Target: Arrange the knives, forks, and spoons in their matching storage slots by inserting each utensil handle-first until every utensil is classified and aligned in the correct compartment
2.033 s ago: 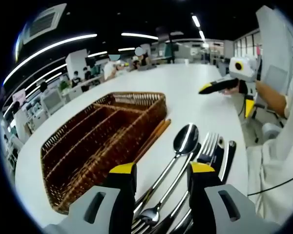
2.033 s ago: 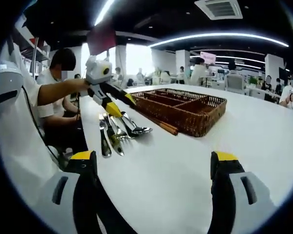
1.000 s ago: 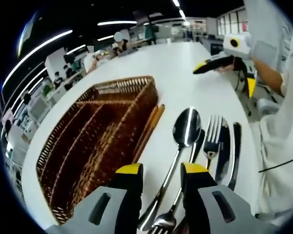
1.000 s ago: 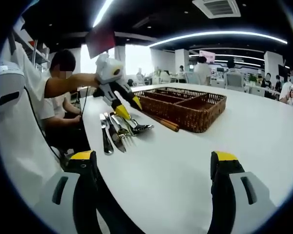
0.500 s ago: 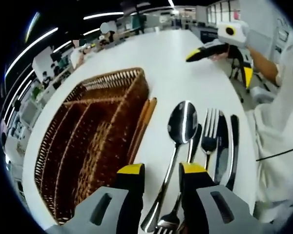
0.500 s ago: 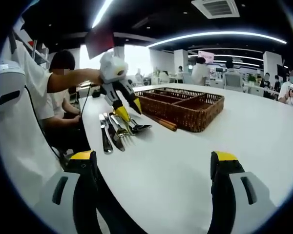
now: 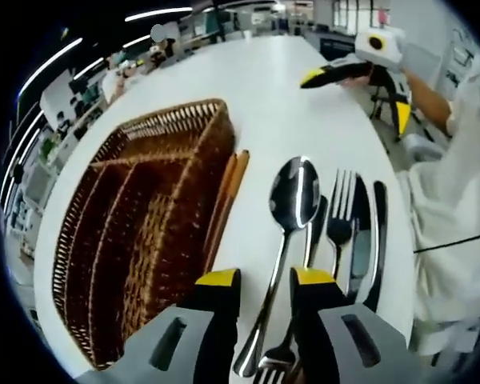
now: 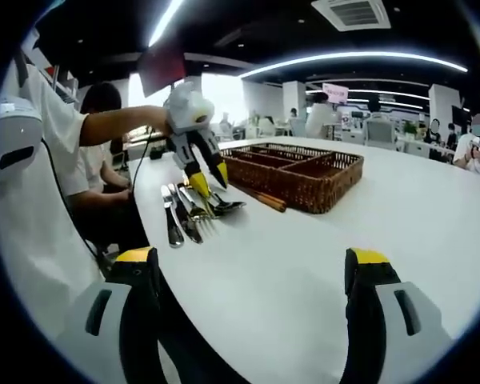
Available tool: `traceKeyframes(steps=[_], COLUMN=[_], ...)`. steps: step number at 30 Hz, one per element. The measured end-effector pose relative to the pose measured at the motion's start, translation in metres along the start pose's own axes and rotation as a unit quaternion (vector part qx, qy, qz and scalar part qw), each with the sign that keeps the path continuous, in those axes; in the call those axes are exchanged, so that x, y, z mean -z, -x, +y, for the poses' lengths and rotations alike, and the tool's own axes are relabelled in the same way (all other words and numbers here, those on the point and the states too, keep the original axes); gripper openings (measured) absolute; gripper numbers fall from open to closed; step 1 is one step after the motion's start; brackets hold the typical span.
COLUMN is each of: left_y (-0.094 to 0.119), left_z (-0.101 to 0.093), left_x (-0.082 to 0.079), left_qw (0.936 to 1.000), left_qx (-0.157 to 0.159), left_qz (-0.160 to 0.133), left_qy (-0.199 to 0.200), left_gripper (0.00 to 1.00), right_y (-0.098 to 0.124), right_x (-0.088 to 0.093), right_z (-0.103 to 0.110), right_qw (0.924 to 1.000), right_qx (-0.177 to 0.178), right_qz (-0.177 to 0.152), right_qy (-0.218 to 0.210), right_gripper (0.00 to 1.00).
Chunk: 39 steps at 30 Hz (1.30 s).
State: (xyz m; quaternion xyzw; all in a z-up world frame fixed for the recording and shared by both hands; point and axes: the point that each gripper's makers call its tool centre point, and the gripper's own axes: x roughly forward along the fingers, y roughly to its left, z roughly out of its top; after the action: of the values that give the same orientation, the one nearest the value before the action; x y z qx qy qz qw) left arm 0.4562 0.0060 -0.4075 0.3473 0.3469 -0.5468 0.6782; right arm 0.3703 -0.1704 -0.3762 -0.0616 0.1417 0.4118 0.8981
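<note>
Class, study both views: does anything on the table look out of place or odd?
A pair of wooden chopsticks lies outside the wicker tray, along its side wall, though the task names no chopsticks. The spoon, fork and knife lie loose beside them, unsorted.

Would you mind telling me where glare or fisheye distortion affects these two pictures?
Left gripper view: bright ceiling-light streaks glare on the polished steel spoon bowl, and the brown wicker cutlery basket bows outward. Right gripper view: ceiling strip lights curve into arcs, a bright window behind the left gripper washes out the background, and the white table edge bends.
</note>
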Motion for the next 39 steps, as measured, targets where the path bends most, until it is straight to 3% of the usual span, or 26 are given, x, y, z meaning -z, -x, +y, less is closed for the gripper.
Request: traceKeyframes(steps=[11, 12, 39], left_y=[-0.0038, -0.0040, -0.0054], left_z=[-0.0021, -0.0044, -0.0067], left_x=[-0.0039, -0.0035, -0.0048], left_qw=[0.9993, 0.9987, 0.9968], left_qx=[0.022, 0.035, 0.056], left_qz=[0.029, 0.036, 0.057], left_qy=[-0.012, -0.003, -0.006], left_gripper=[0.19, 0.18, 0.09], right_y=[0.0020, 0.0023, 0.0007], right_x=[0.0037, 0.0042, 0.0012], right_z=[-0.0013, -0.0018, -0.0022], right_qw=[1.0000, 1.0000, 0.9999], right_qx=[0.004, 0.004, 0.004], right_qz=[0.006, 0.006, 0.009], right_qy=[0.001, 0.000, 0.005], right_gripper=[0.99, 0.99, 0.98])
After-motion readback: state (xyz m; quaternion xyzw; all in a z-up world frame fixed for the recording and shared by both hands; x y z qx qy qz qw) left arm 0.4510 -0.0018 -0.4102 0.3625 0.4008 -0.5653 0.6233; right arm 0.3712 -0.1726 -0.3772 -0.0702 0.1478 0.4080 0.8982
